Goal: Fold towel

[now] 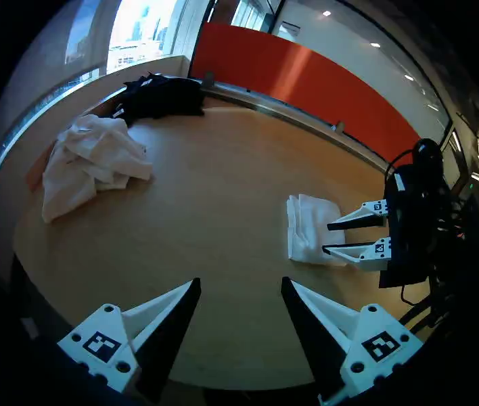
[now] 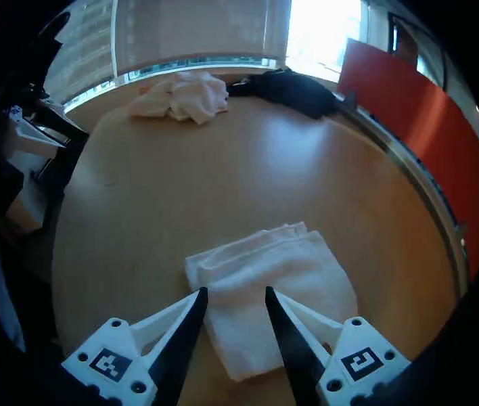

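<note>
The folded white towel (image 2: 273, 284) lies flat on the wooden bench (image 2: 172, 176), my right tongs (image 2: 235, 289) spread at its near edge. My left tongs (image 1: 241, 281) hang spread over bare wood. Far off: crumpled white cloth (image 1: 90, 159), dark clothing (image 1: 162, 95) by the window (image 1: 138, 34), a red panel (image 1: 307, 81).

A folded white towel (image 1: 309, 227) is laid flat on the pale wooden bench (image 1: 219, 196). A crumpled heap of white cloth (image 1: 90, 159) is seen well apart from it near the far edge, with a dark garment (image 1: 162, 95) just beside that heap.
</note>
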